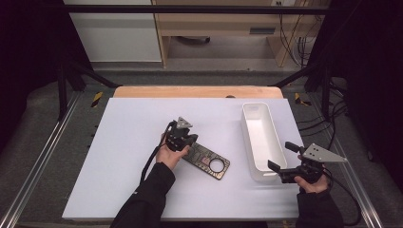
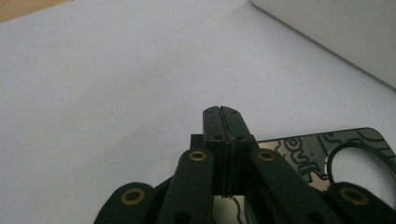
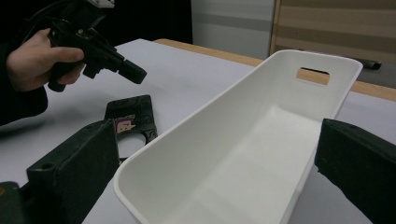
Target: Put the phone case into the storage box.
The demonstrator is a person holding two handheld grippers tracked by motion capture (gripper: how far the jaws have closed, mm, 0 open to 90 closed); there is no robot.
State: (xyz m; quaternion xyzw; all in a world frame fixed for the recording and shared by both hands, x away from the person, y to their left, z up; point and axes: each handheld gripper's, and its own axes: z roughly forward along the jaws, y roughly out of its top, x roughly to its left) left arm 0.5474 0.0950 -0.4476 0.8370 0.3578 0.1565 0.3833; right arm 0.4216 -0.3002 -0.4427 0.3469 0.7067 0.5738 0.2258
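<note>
The left gripper [image 1: 182,137], jaws pressed together on nothing, hovers over the dark card [image 1: 207,162] lying flat on the table [image 1: 119,142] beside the white bin [image 1: 259,137]. The right gripper [image 1: 285,164] stands wide around the bin's near end. Judged risk: thin flat card could slide rather than lift. The right gripper view reveals the bin's handle slot [image 3: 313,74]
</note>
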